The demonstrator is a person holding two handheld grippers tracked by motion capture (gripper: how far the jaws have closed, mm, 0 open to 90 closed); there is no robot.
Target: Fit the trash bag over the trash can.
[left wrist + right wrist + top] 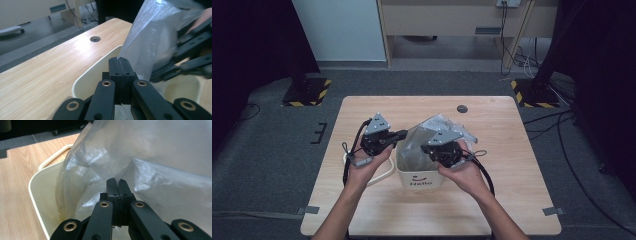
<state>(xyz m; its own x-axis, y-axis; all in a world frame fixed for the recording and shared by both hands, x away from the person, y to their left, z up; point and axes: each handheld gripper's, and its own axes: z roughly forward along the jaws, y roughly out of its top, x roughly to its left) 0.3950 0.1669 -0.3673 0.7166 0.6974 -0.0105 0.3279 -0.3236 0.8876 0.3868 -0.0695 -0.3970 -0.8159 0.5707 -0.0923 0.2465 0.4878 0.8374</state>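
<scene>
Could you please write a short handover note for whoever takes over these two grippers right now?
Left gripper: shut on the clear plastic bag at the cream bin's left rim.
Right gripper: shut on the bag's film over the bin's right side.
The bin stands mid-table, its lid apparently beside it.
Done: bag partly lowered inside.
Left, probably: spread the bag mouth and fold it over the rim.

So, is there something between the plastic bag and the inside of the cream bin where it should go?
Nothing visible blocks it. The plastic bag already hangs partly inside the cream bin, whose opening looks free. The left gripper and right gripper are each shut on a bag edge above the rim.
</scene>
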